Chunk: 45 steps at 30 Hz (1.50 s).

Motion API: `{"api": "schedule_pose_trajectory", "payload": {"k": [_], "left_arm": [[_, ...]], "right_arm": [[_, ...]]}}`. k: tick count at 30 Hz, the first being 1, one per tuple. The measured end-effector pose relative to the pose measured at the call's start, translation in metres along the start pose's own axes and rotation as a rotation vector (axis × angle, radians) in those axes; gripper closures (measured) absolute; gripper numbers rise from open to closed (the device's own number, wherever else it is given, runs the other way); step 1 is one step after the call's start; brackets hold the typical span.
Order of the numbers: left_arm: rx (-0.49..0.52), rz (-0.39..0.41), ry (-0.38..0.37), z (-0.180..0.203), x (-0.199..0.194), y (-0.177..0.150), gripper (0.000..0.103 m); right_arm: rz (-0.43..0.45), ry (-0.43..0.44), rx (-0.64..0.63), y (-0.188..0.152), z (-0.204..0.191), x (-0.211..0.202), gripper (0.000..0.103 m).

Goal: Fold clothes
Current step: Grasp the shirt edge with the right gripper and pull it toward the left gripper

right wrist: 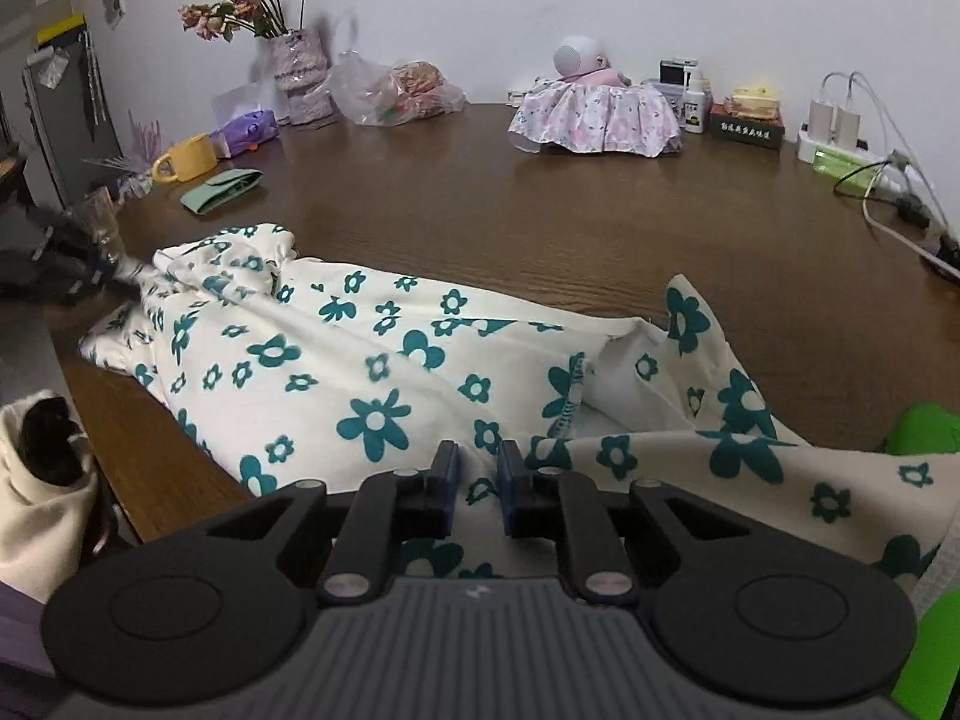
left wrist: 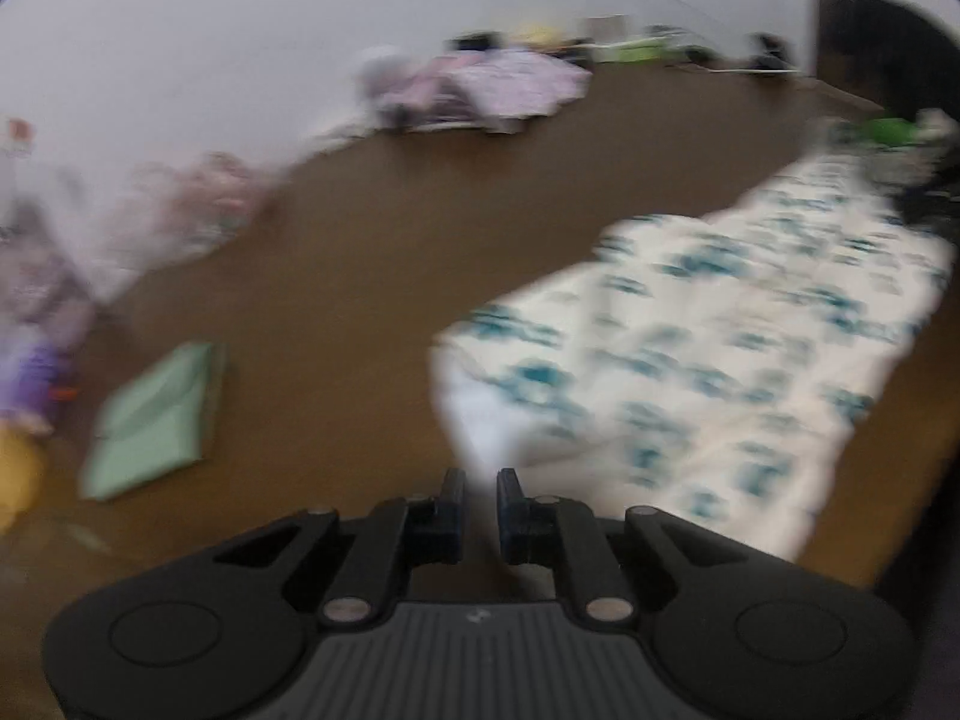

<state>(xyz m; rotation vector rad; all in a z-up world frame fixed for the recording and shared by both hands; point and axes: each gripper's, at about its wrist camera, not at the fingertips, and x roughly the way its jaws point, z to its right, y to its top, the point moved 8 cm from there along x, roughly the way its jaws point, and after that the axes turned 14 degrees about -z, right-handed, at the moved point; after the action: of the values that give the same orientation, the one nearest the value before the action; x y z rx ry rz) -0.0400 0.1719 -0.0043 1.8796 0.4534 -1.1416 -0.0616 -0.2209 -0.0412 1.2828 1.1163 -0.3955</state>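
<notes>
Jaws of both grippers pinch floral garment [right wrist: 360,372] lying lengthwise between them.

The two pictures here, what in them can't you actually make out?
- Left wrist view: motion blur smears the floral garment, the green folded cloth and the clutter along the wall.
- Left gripper: cloth edge sits between the fingers; a real pinch is unclear.
- Right gripper: its body hides the fabric beneath.
- Right wrist view: box label too small to read.

Soft matt floral cloth garment [right wrist: 336,372] on glossy wood-grain table [right wrist: 480,204]; matt black plastic fingers [right wrist: 445,480].
</notes>
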Motion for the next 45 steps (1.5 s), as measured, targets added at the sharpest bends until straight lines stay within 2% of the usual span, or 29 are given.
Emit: {"api": "schedule_pose_trajectory", "payload": {"k": [2,4,5,7,9,12,16,20,23,27,30,33,36,39,40,43,45], "left_arm": [[-0.022,0.062,-0.008,0.007,-0.010,0.007,0.086],[-0.043,0.124,-0.017,0.013,-0.021,0.014,0.065],[-0.054,0.154,-0.021,0.017,-0.026,0.017,0.061],[-0.075,0.216,-0.029,0.023,-0.037,0.024,0.044],[-0.097,0.252,-0.061,0.036,-0.037,0.029,0.040],[-0.127,0.234,-0.142,0.064,-0.006,0.034,0.040],[-0.194,0.151,-0.119,0.072,0.030,0.028,0.041],[-0.234,0.119,-0.121,0.062,0.033,0.015,0.041],[-0.189,0.133,-0.117,0.059,0.029,0.005,0.041],[-0.216,0.149,-0.128,0.057,0.029,0.004,0.041],[-0.183,0.143,-0.101,0.062,0.031,0.008,0.039],[-0.166,0.129,-0.100,0.059,0.032,0.011,0.037],[-0.167,0.139,-0.095,0.052,0.021,0.011,0.038],[-0.177,0.224,-0.104,0.039,-0.008,0.021,0.039],[-0.170,0.254,-0.096,0.036,-0.017,0.029,0.037],[-0.106,0.263,-0.041,0.035,-0.017,0.064,0.034],[-0.001,0.218,0.007,0.044,-0.001,0.080,0.034]], "right_arm": [[0.005,-0.016,0.002,0.000,-0.002,0.000,0.089],[0.009,-0.018,0.016,0.000,-0.001,0.001,0.089],[0.012,-0.019,0.023,0.001,0.000,0.001,0.089],[0.018,-0.032,0.023,0.000,-0.003,0.001,0.088],[0.022,-0.037,0.022,0.000,-0.003,0.002,0.088],[0.031,-0.041,0.024,0.000,-0.004,0.003,0.088],[0.052,-0.036,0.034,-0.002,-0.002,0.002,0.088],[0.073,-0.019,0.057,-0.004,-0.001,0.000,0.088],[0.075,-0.014,0.059,-0.004,-0.001,0.001,0.088],[0.075,-0.009,0.066,-0.001,-0.001,-0.001,0.086],[0.144,-0.019,0.054,0.006,0.000,-0.017,0.085],[0.212,0.062,0.012,0.017,-0.010,-0.027,0.085],[0.164,0.039,-0.028,0.024,-0.020,-0.006,0.085],[0.075,-0.016,-0.029,0.020,-0.021,0.020,0.084],[0.074,-0.015,-0.031,0.019,-0.021,0.021,0.084],[0.074,-0.006,-0.030,0.018,-0.020,0.022,0.084],[0.083,-0.006,-0.024,0.021,-0.020,0.017,0.083]]}}
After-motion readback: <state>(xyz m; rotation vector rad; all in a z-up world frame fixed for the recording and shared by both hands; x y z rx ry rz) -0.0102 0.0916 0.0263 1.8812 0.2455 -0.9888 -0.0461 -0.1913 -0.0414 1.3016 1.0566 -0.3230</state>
